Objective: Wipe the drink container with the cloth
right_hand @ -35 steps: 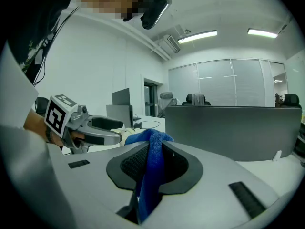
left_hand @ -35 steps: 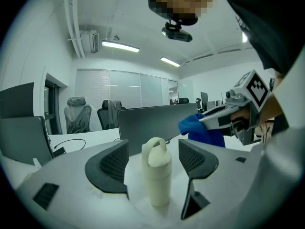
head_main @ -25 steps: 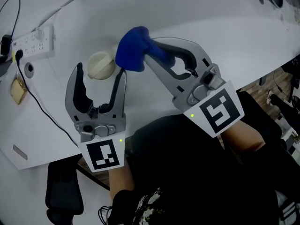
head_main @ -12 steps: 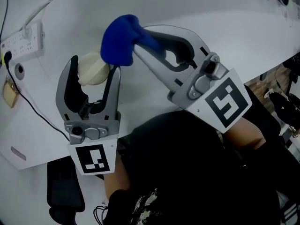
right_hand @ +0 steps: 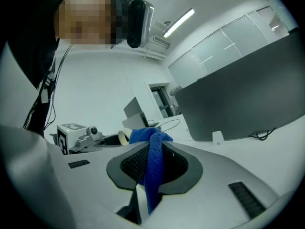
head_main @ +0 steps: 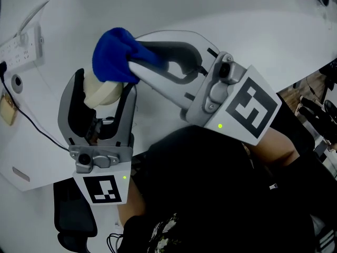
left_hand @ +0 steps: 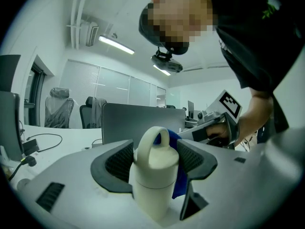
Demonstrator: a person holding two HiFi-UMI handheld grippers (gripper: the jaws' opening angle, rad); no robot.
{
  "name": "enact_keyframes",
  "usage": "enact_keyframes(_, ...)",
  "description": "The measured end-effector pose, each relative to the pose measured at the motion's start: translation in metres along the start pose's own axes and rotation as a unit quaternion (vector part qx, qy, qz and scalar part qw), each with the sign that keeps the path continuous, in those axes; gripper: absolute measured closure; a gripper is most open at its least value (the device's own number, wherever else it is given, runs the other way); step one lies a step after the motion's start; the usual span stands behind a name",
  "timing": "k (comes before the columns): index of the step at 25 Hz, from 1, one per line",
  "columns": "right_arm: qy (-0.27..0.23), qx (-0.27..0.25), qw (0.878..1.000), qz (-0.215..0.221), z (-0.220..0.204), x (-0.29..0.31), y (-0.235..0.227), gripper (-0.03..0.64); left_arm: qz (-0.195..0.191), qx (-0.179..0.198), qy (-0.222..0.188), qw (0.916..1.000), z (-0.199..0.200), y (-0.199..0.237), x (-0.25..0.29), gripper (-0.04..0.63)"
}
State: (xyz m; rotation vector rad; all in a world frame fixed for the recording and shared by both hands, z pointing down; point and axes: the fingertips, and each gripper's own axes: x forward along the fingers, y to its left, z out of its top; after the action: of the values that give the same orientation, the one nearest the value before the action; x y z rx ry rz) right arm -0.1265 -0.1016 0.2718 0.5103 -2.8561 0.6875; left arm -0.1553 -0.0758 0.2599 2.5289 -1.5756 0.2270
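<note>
Desk [head_main: 253, 25], container [left_hand: 152, 175] in left hand-held gripper [head_main: 103, 86]

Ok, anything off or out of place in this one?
Nothing stands out. The left gripper's jaws have just been closing and grip the bottle between them. The right gripper is shut on the cloth and holds it against the bottle. No spill or damage shows.

The drink container [left_hand: 152, 175] is cream, and the cloth [head_main: 113, 62] is a plain deep blue. The left gripper [head_main: 102, 86] and right gripper [right_hand: 152, 168] are grey with black ribbed pads [right_hand: 136, 163]. Their marker cubes [head_main: 247, 103] are patterned in black-and-white squares. The table [head_main: 237, 30] is white and the cable [head_main: 37, 128] black.
</note>
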Motion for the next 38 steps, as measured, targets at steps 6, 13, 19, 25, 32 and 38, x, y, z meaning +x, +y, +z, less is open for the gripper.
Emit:
enact_keyframes(6, 0.018, 0.016, 1.0, 0.015, -0.023, 0.009, -0.003, 0.561, -0.016, -0.001, -0.008, 0.9998, 0.0, -0.001, 0.0, 0.313)
enact_keyframes(13, 0.089, 0.0, 0.996, -0.003, -0.071, 0.024, -0.024, 0.565, -0.027, -0.006, -0.018, 0.9995, 0.0, -0.001, -0.001, 0.311)
enact_keyframes(19, 0.138, -0.063, 0.988, -0.029, -0.102, 0.036, -0.038, 0.566, -0.028, -0.001, -0.027, 0.9993, 0.002, 0.0, 0.0, 0.313)
enact_keyframes(25, 0.178, -0.127, 0.975, -0.031, -0.115, 0.045, -0.043, 0.566, -0.022, 0.013, -0.035, 0.999, 0.003, 0.0, -0.001, 0.313)
enact_keyframes(32, 0.169, -0.143, 0.975, -0.019, -0.118, 0.046, -0.043, 0.565, -0.002, 0.04, -0.022, 0.999, 0.0, 0.0, -0.001, 0.311)
enact_keyframes(38, 0.159, -0.144, 0.977, -0.002, -0.117, 0.038, -0.043, 0.565, 0.129, 0.051, -0.006, 0.9904, 0.01, -0.001, -0.004, 0.311)
